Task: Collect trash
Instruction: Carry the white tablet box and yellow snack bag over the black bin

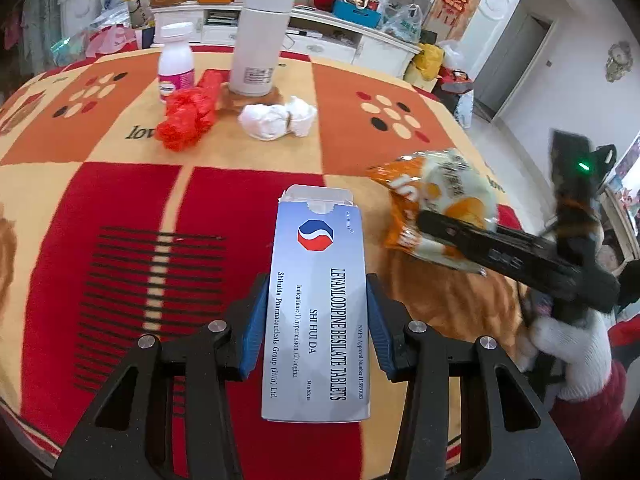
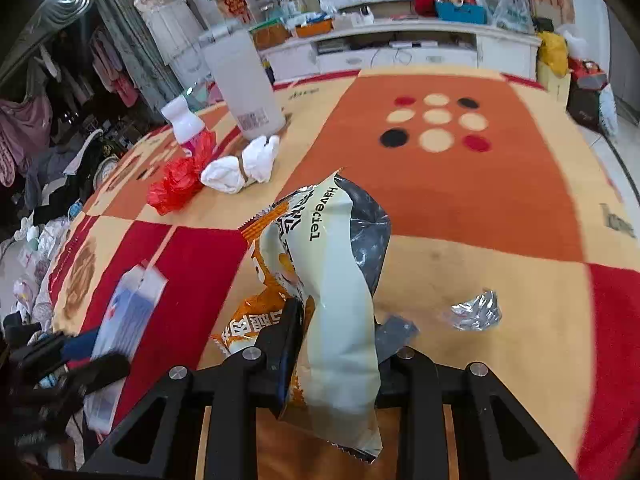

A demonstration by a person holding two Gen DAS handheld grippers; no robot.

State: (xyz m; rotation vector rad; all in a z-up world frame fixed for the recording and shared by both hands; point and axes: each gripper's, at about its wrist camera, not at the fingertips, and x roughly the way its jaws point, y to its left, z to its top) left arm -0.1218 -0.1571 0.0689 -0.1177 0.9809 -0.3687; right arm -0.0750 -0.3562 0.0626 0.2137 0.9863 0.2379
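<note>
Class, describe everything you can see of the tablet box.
The tablet box is a slim, glossy blue-white carton with a red, white and blue emblem and black English lettering. Its far-end flap stands open. The left gripper holds it, blue pads on its long sides, above the patterned tablecloth. Nothing else touches it.

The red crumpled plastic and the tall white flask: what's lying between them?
In the right wrist view, a white wad lies between the red plastic and the flask.
</note>
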